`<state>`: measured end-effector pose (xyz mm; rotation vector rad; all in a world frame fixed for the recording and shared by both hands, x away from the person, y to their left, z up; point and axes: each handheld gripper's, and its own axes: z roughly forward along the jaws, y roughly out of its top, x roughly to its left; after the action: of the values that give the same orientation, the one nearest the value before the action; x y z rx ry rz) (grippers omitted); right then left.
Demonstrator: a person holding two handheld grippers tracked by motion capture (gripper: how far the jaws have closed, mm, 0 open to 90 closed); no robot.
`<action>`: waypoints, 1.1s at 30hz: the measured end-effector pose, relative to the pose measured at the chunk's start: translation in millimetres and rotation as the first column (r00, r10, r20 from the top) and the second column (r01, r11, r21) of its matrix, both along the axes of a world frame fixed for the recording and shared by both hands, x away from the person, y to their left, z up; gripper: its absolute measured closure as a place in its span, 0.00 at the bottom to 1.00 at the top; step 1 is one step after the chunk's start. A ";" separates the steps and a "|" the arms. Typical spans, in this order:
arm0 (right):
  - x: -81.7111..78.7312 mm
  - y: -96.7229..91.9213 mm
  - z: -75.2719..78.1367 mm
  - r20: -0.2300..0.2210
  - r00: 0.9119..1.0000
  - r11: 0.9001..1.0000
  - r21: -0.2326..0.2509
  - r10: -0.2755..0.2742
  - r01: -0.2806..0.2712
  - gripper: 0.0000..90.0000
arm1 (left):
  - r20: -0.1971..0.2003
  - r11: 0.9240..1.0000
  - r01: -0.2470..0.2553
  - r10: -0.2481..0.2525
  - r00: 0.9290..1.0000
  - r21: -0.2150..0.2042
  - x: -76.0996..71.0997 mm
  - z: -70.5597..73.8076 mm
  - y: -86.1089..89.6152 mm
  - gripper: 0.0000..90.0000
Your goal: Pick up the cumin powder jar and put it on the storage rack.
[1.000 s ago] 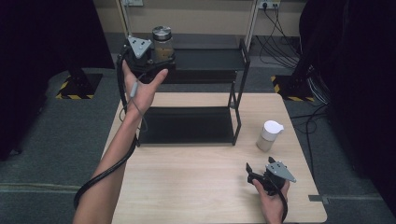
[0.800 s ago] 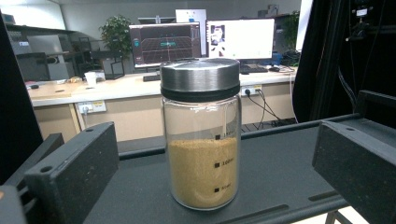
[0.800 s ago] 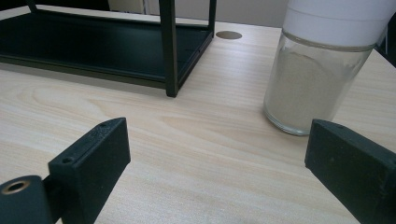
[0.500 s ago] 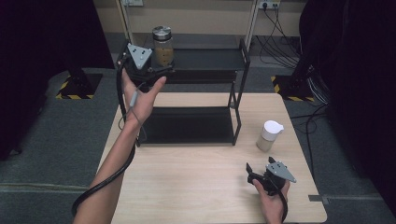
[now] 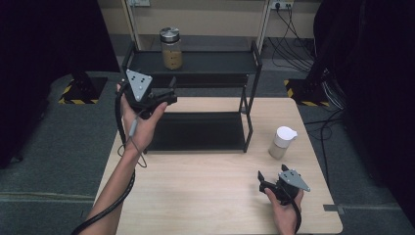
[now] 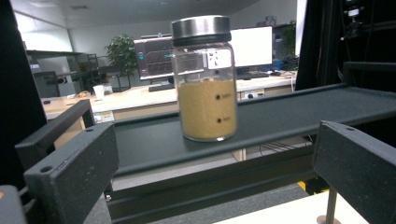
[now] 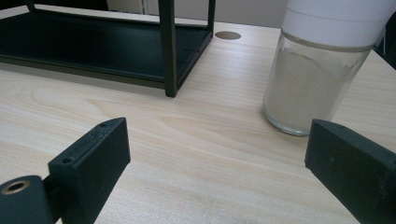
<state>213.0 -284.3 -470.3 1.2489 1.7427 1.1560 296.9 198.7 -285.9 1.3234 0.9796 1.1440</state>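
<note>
Table (image 5: pixel 205 196) bearing a black two-tier rack (image 5: pixel 195 129). Metal-lidded jar (image 5: pixel 171 47) of tan powder upright on the top shelf, rail in front; white-capped jar (image 5: pixel 282 142) just right of the rack. Left gripper (image 5: pixel 164 93) raised before the rack, jaws wide, empty. Right gripper (image 5: pixel 263 179) on the table, jaws wide, empty.

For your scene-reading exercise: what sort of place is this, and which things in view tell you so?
Probably an office or lab: monitors on long desks behind the jar, cables running to wall sockets, hazard-striped stand feet on grey carpet.
</note>
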 end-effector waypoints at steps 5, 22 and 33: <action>-0.2 -0.3 -0.2 0.002 1.000 1.000 0.000 0.001 -0.001 0.08 | 0.010 1.000 0.009 -0.009 1.000 0.018 -9.1 -15.1 -0.7 0.00; -0.4 -0.1 -0.7 0.006 1.000 1.000 -0.003 0.001 -0.001 0.08 | 0.017 0.998 0.032 -0.034 0.999 0.063 -42.2 -75.0 -4.0 0.00; 0.5 -0.1 0.2 -0.001 1.000 1.000 -0.003 0.002 -0.002 0.08 | 0.011 0.997 0.077 -0.078 0.997 0.029 -69.4 -134.4 -2.4 0.00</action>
<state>213.5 -284.4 -470.2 1.2470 1.7459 1.1536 227.5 196.4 -420.3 1.3644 0.8985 1.1094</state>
